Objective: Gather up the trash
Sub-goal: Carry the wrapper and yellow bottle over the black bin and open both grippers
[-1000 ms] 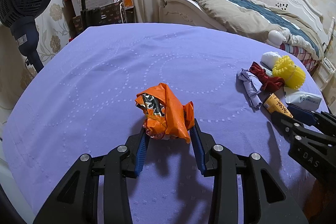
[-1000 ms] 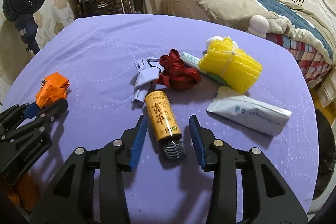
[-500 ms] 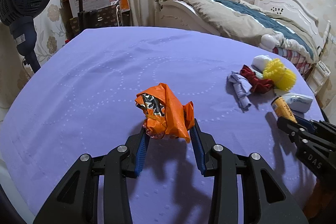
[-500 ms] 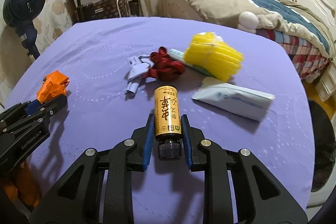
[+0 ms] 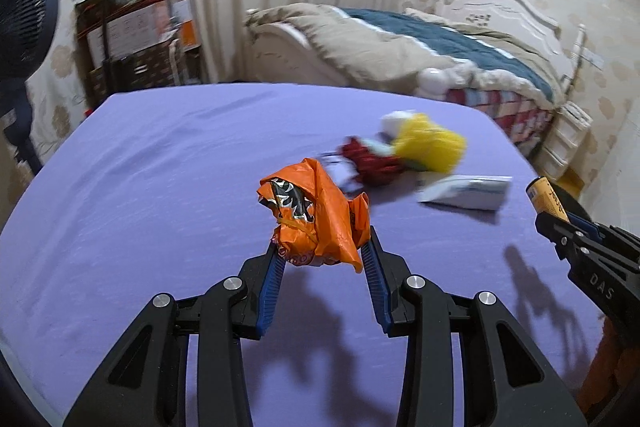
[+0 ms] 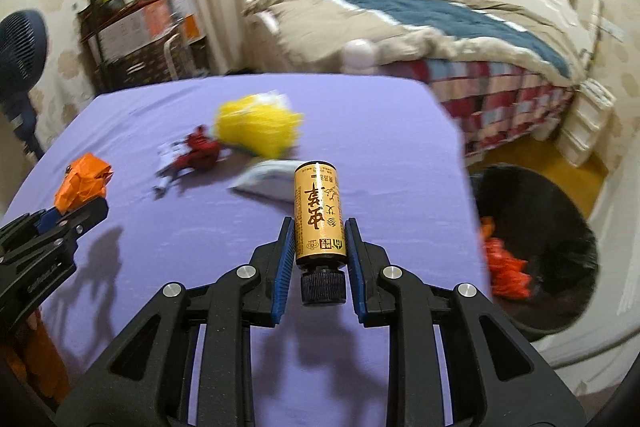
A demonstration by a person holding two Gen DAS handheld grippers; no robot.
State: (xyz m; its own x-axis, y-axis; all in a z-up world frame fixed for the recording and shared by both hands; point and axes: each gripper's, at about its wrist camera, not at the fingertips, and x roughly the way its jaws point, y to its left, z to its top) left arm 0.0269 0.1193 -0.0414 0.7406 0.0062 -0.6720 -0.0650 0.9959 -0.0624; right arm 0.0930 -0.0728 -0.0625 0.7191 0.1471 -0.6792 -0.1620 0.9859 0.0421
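My left gripper (image 5: 325, 249) is shut on a crumpled orange wrapper (image 5: 316, 215) and holds it above the purple table (image 5: 160, 167). My right gripper (image 6: 318, 233) is shut on a small yellow bottle (image 6: 318, 215) with a black cap and holds it off the table near the right edge. The bottle also shows at the right of the left wrist view (image 5: 546, 197). A black trash bin (image 6: 536, 247) with orange trash inside stands on the floor right of the table.
On the table lie a yellow mesh ball (image 6: 256, 125), a red scrap (image 6: 202, 151), a pale crumpled paper (image 6: 168, 167) and a white packet (image 6: 268, 181). A bed (image 6: 420, 23) is behind the table, a fan (image 6: 20, 55) at left.
My right gripper closed on the yellow bottle and lifted it toward the table's right edge. My left gripper raised the orange wrapper and swung right.
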